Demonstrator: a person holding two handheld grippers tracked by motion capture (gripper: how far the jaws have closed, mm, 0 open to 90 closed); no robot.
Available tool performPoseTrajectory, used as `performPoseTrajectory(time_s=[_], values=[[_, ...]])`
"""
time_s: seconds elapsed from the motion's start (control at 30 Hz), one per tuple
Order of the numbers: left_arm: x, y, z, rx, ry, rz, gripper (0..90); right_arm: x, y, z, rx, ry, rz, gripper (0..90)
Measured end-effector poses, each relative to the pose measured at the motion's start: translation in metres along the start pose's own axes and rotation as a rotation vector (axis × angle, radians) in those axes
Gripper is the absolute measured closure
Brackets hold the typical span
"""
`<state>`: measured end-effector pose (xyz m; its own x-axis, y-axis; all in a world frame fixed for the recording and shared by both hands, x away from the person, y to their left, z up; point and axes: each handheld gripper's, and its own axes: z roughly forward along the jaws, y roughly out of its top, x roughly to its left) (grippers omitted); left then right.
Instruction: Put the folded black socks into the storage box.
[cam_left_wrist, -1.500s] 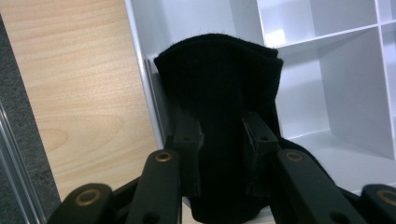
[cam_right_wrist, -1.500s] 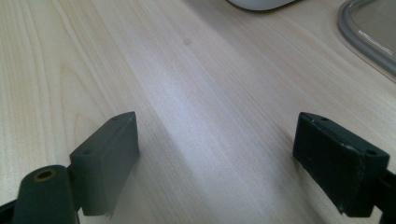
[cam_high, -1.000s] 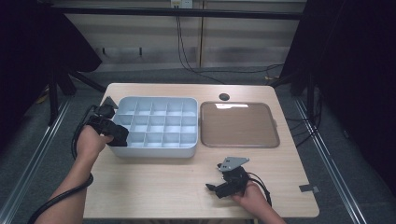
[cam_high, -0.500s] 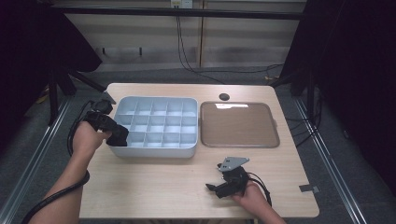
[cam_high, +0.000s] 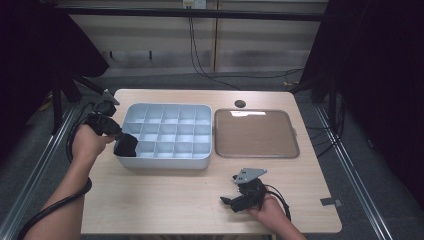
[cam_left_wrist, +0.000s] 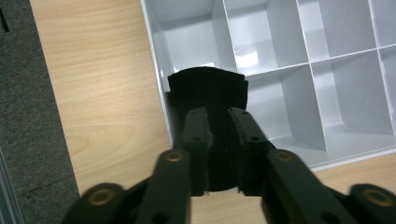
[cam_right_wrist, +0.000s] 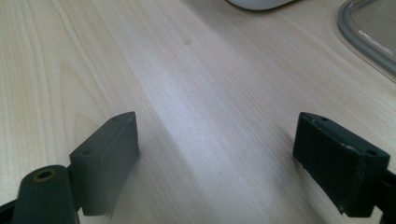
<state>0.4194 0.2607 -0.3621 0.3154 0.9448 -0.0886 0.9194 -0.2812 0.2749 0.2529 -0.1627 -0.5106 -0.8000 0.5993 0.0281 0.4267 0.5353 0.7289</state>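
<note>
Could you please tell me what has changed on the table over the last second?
The left claw, shut on a black item, has moved a little farther from the person along the left side of the white compartment box, keeping it over a near-left cell. The right claw, open near the front edge, and the brown tray have stayed put.

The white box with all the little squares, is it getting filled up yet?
Not yet. Every compartment visible in the white box looks empty. The left gripper is shut on a black folded piece, held over the box's near left corner. The right gripper rests open on the table.
</note>
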Motion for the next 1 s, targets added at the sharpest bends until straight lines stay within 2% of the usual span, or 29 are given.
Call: performPoseTrajectory(time_s=[0.13, 0.43, 1.0], values=[[0.000, 0.000, 0.000, 0.003, -0.005, 0.001, 90.0, 0.000, 0.000, 0.000, 0.000, 0.000, 0.000, 14.0], [0.001, 0.000, 0.006, 0.027, -0.012, -0.014, 90.0, 0.000, 0.000, 0.000, 0.000, 0.000, 0.000, 14.0], [0.001, 0.005, 0.017, 0.051, -0.001, -0.005, 90.0, 0.000, 0.000, 0.000, 0.000, 0.000, 0.000, 14.0]])
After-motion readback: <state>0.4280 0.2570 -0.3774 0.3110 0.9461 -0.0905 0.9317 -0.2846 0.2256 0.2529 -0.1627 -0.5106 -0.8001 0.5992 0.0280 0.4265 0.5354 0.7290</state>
